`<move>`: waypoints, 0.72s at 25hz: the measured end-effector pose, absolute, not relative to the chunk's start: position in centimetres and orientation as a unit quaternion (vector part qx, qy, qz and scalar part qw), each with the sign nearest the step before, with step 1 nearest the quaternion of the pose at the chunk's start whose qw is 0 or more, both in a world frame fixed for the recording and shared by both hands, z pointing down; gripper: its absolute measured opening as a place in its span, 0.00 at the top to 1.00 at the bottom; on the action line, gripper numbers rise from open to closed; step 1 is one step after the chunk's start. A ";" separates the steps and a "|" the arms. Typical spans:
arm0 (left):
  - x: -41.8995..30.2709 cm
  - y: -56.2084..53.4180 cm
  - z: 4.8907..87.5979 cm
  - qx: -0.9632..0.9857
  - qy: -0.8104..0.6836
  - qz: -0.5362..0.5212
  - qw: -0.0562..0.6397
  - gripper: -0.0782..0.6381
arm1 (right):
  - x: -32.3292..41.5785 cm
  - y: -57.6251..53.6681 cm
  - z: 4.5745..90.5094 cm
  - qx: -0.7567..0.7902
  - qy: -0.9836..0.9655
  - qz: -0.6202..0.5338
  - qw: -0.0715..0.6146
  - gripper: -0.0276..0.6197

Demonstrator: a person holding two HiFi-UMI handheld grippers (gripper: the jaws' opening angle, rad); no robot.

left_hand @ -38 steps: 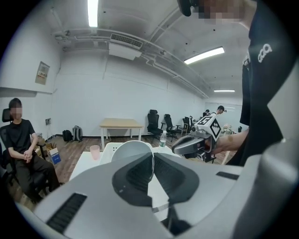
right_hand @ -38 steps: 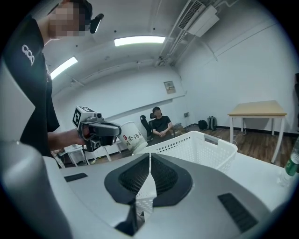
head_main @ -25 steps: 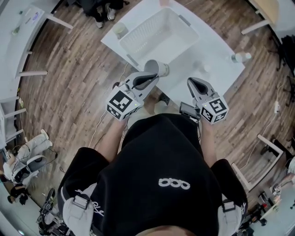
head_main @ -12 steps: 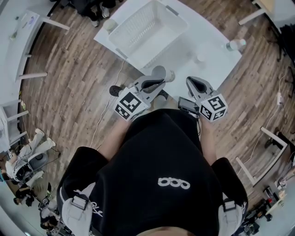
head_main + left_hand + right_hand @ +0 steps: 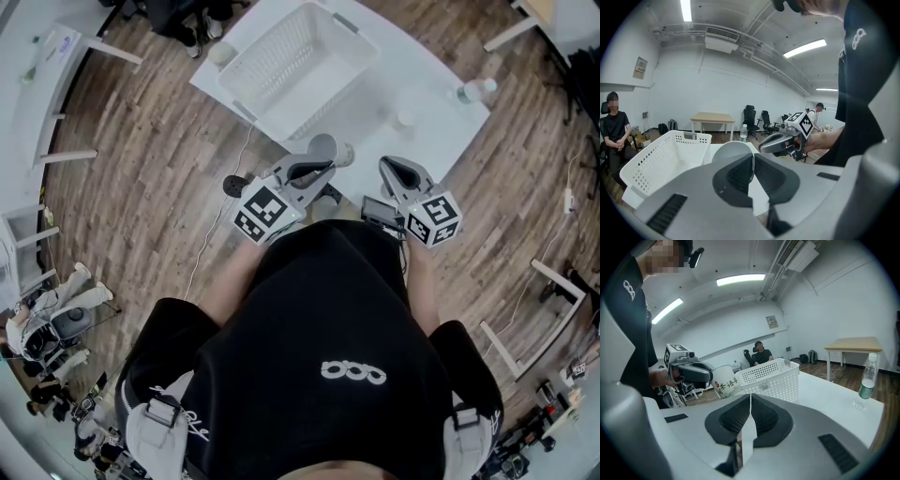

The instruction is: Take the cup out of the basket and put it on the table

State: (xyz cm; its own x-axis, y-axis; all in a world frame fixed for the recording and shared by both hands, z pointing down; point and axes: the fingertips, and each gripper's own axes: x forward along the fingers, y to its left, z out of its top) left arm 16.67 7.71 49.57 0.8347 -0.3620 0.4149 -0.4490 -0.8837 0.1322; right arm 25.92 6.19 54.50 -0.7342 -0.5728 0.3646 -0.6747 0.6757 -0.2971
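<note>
Pinching the cup (image 5: 330, 150) by its wall, our left gripper (image 5: 312, 169) holds it clear of the basket (image 5: 656, 161), right over the table's (image 5: 427, 94) near edge. The cup lies tilted, its long axis close to level and pointing away from the jaws toward the basket, so we judge it must swing upright before it goes down. Bare table opens ahead and to the right of the cup, between the basket and the right corner. Our right gripper (image 5: 403, 173) hangs just beside, clenched on nothing, at the same near edge.
</note>
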 end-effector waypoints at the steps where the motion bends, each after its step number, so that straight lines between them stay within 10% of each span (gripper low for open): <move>1: 16.7 7.7 49.6 0.951 -0.214 0.193 0.113 0.87 | 25.9 6.2 54.5 0.343 -0.907 0.210 0.122 0.91; 18: 16.5 6.9 49.7 0.951 -0.210 0.198 0.110 0.87 | 26.0 5.3 54.8 0.347 -0.905 0.211 0.127 0.91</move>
